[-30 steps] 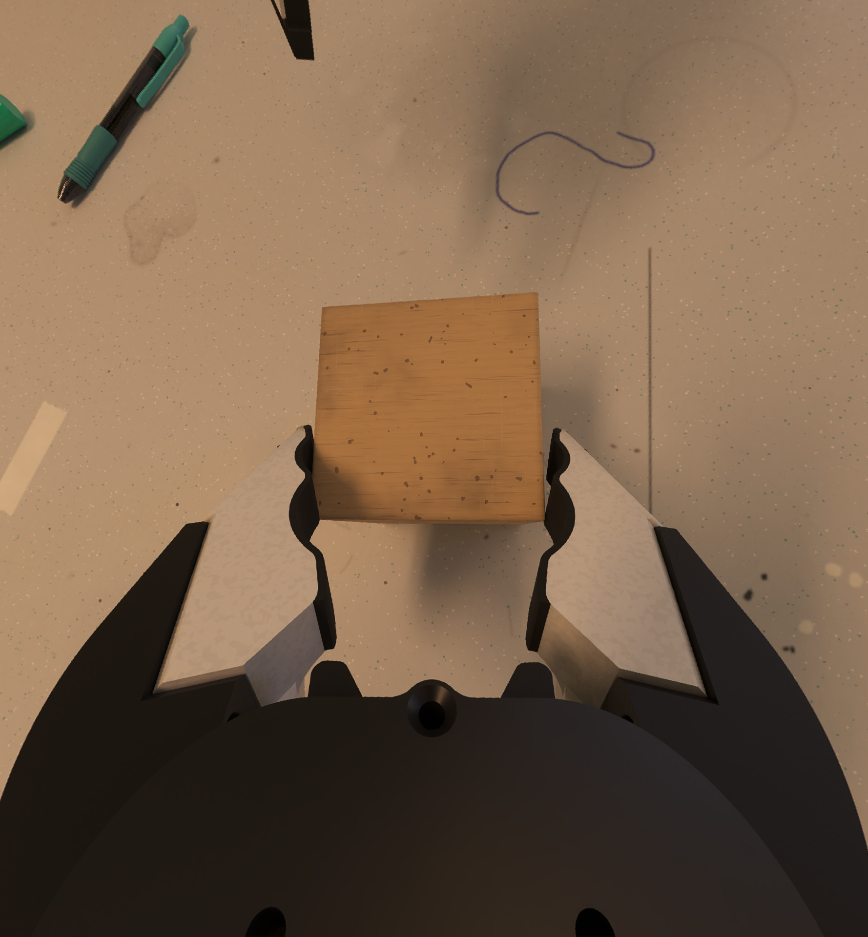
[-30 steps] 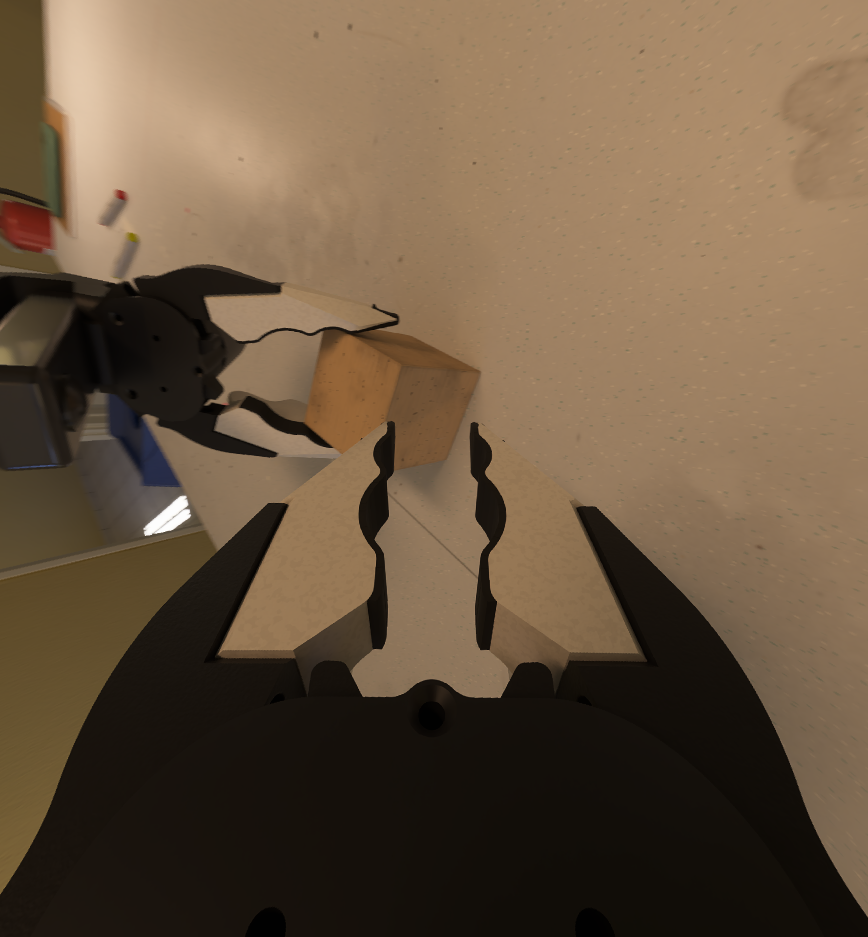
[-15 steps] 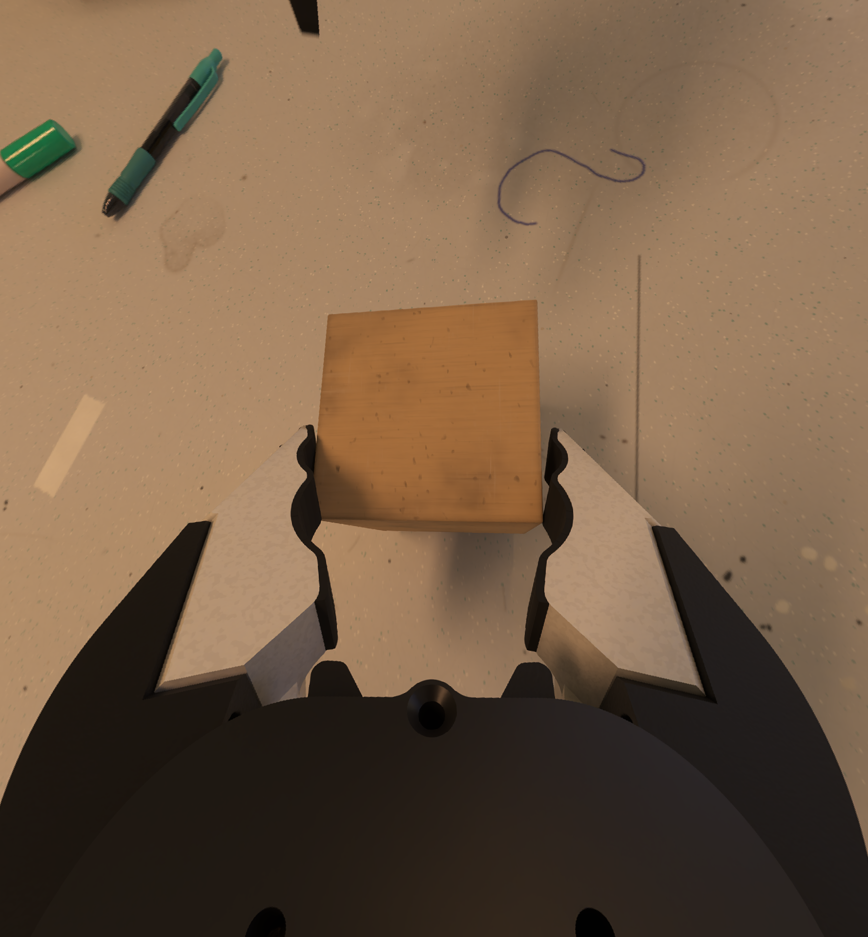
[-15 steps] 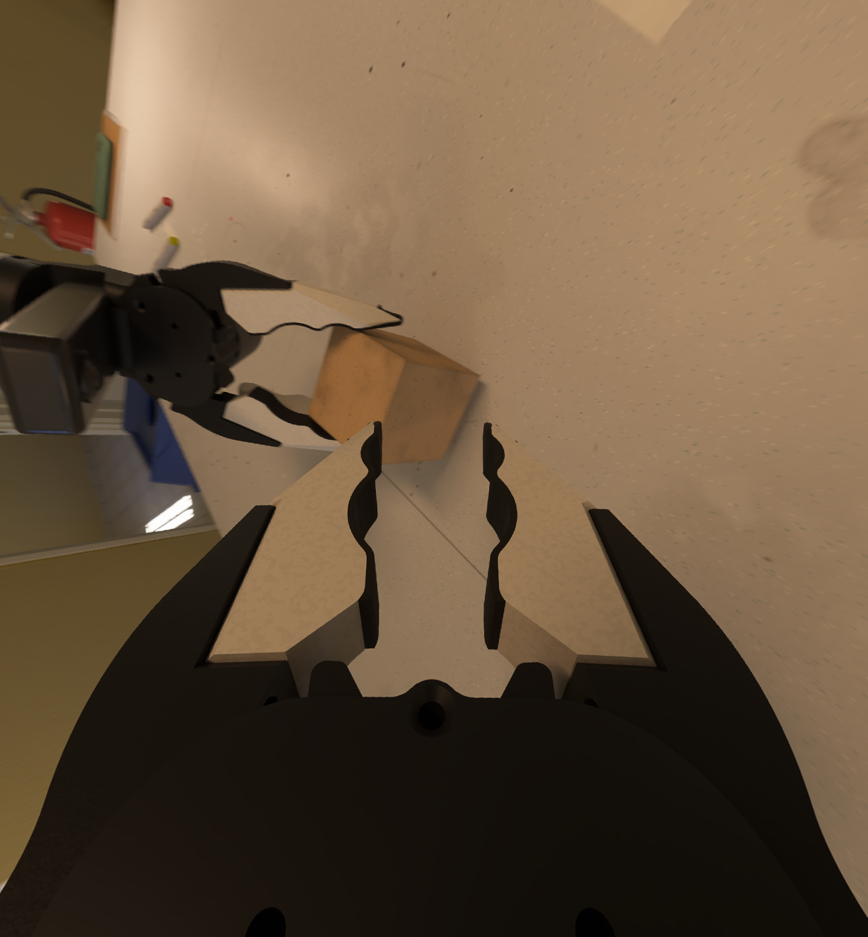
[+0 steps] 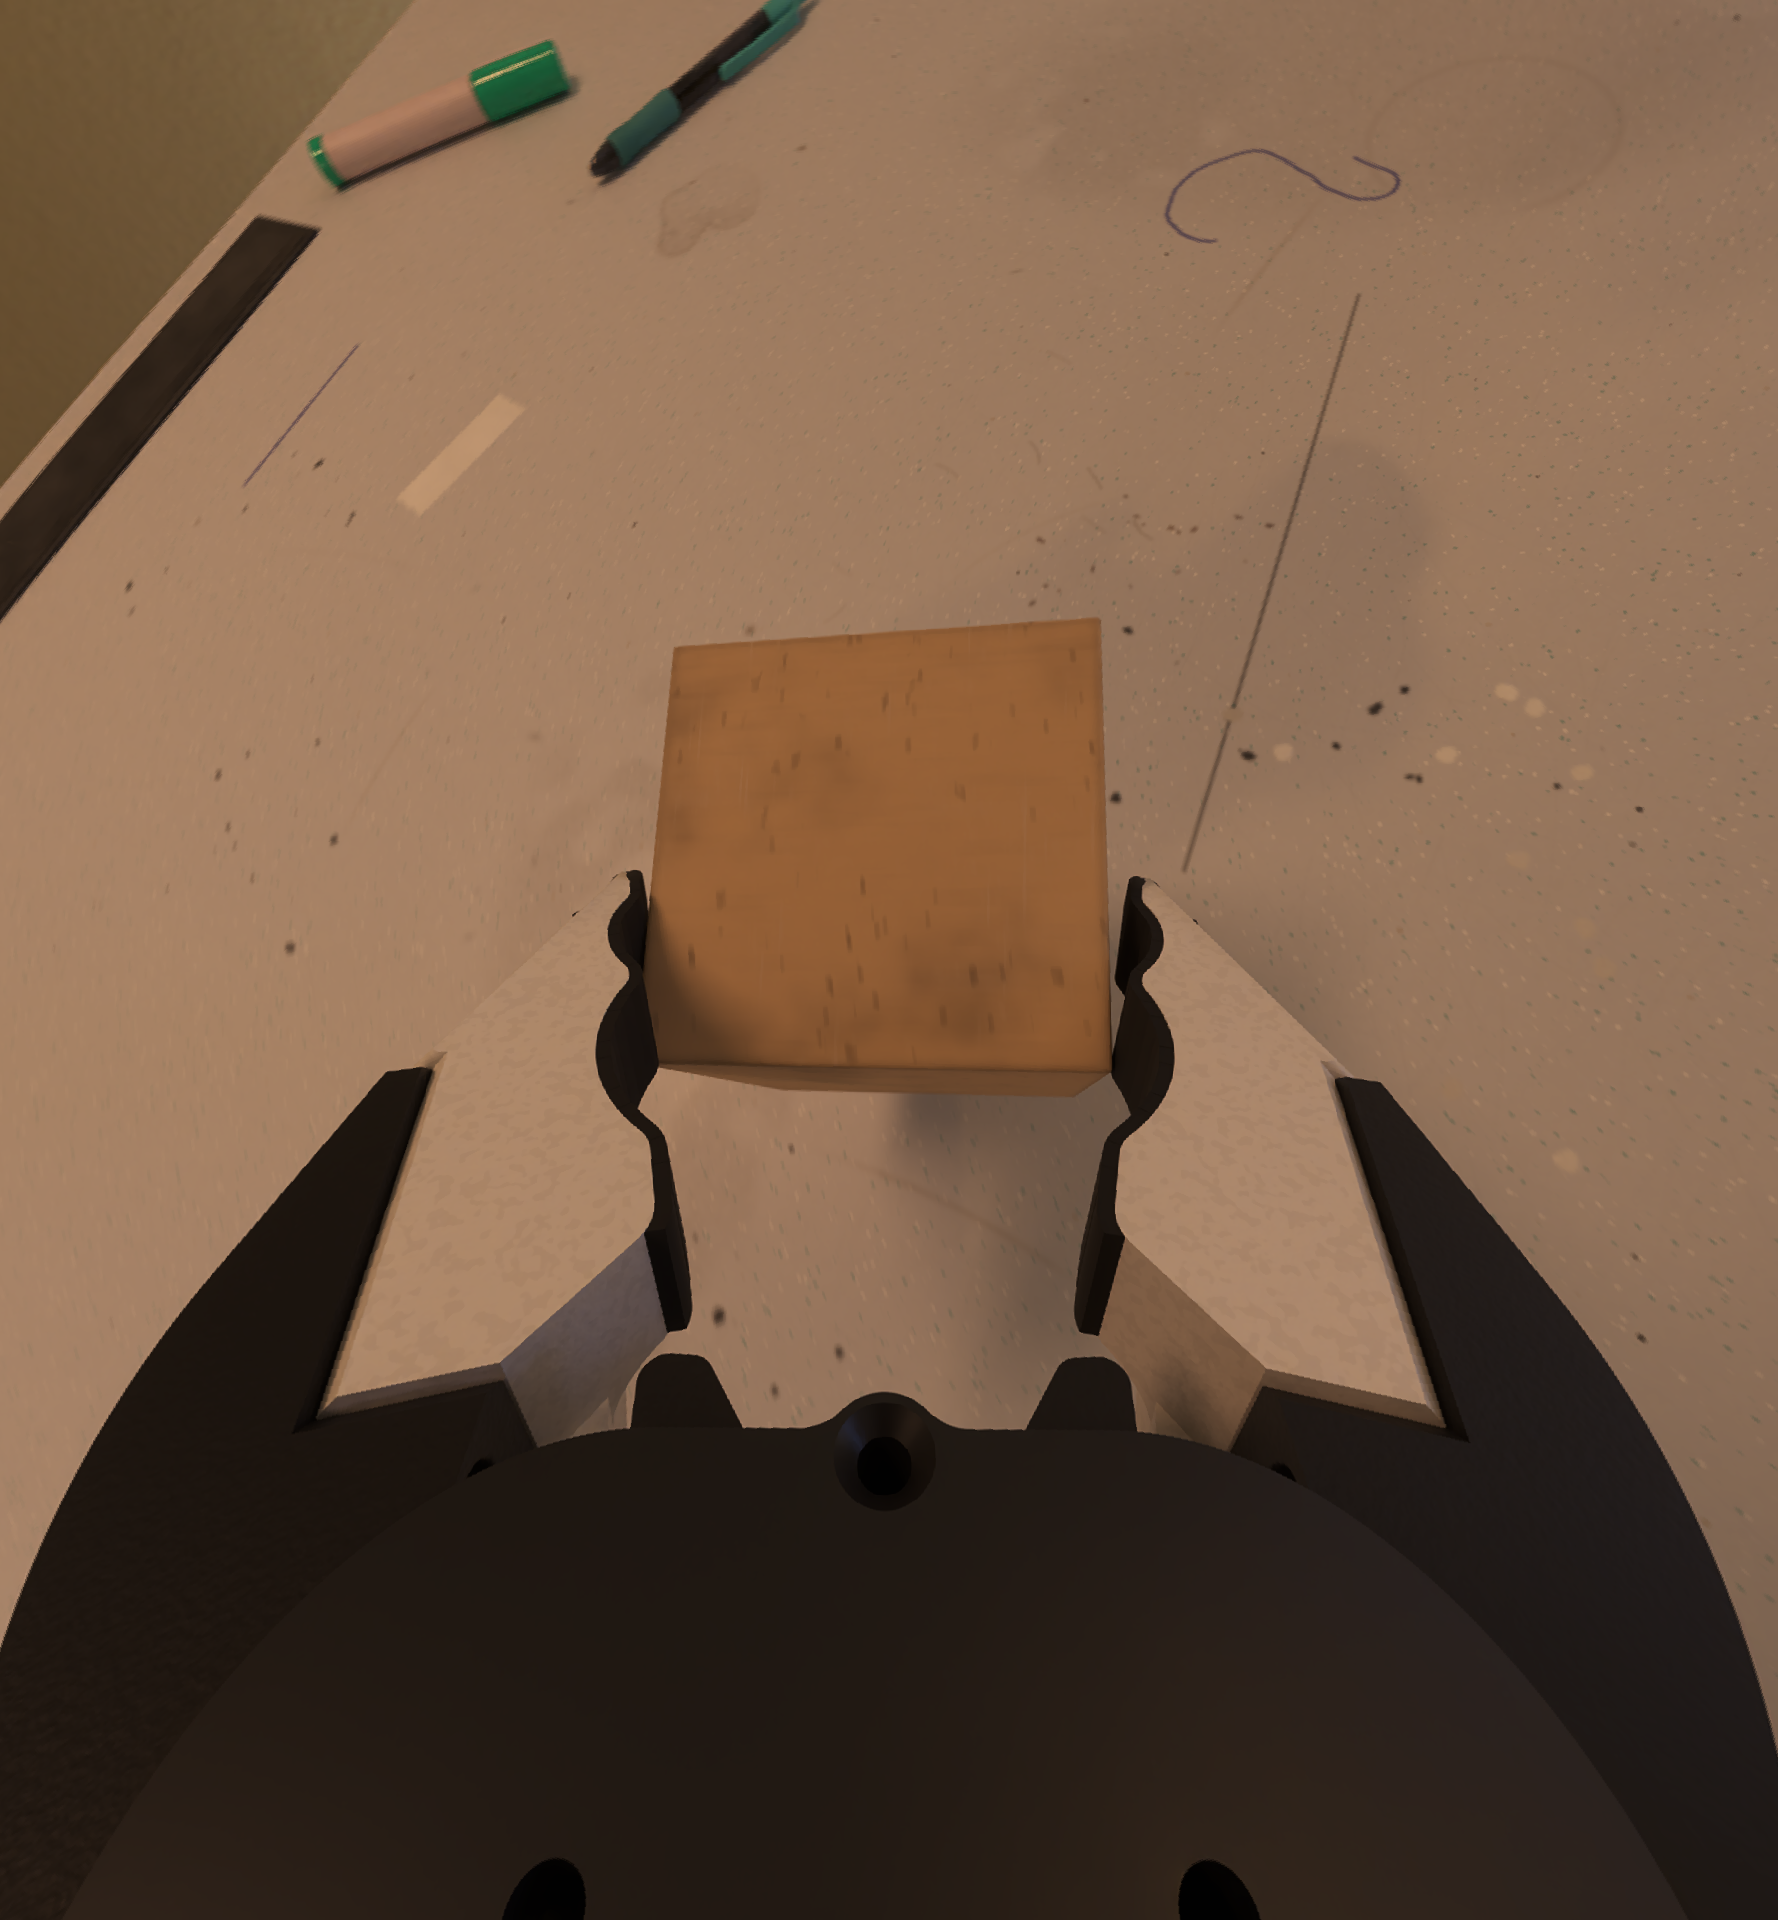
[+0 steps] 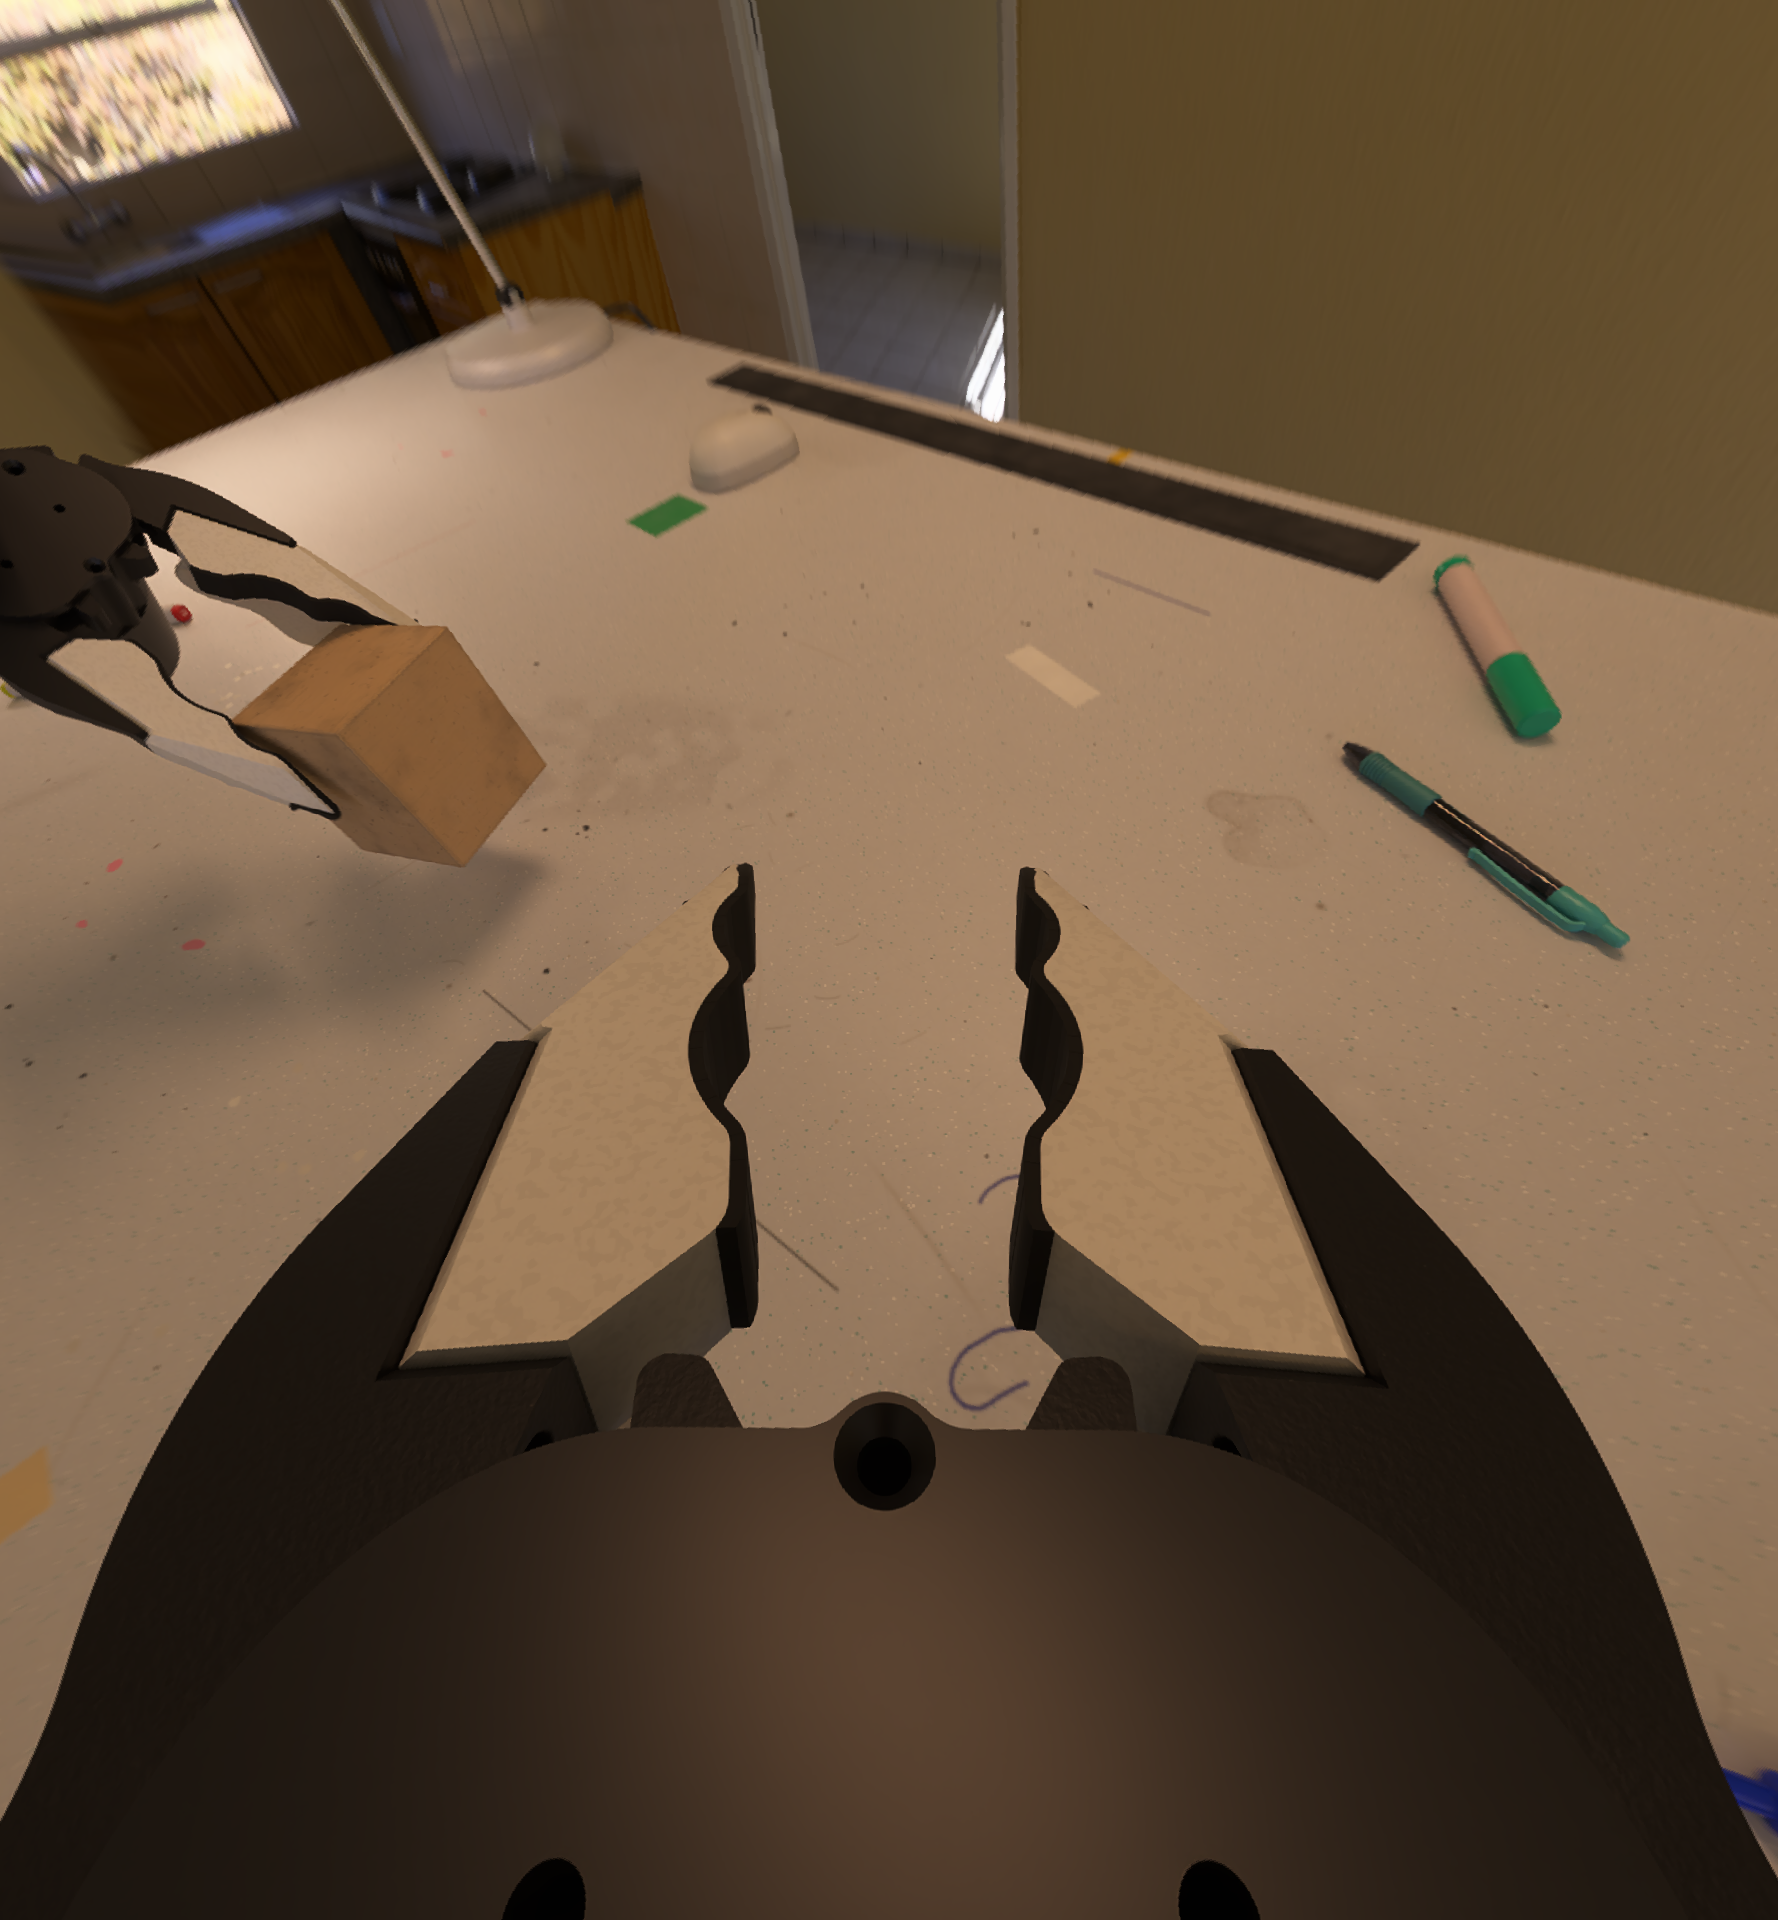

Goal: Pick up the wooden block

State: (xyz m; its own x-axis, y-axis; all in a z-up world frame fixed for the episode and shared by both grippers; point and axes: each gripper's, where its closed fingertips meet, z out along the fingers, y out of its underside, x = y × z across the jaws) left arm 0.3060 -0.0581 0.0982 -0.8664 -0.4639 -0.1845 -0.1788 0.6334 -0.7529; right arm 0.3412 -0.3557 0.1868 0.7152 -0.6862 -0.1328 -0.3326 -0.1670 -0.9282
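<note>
The wooden block (image 5: 880, 852) is a plain tan cube held between the fingers of my left gripper (image 5: 880, 894), which is shut on its two sides. The block hangs above the table, with its shadow below it. In the right wrist view the block (image 6: 397, 743) and the left gripper (image 6: 355, 717) show at the left, lifted off the table. My right gripper (image 6: 883, 883) is open and empty, over the table to the right of the block and apart from it.
A green-capped marker (image 6: 1498, 660) and a teal pen (image 6: 1482, 844) lie at the right; both also show in the left wrist view, marker (image 5: 438, 109) and pen (image 5: 698, 88). A white mouse (image 6: 743, 449) and lamp base (image 6: 530, 348) stand far off. A black strip (image 6: 1061, 468) runs along the table edge.
My left gripper has lifted the block higher and the table has dropped away. My right gripper has swung round, pulled back from the block and opened wider.
</note>
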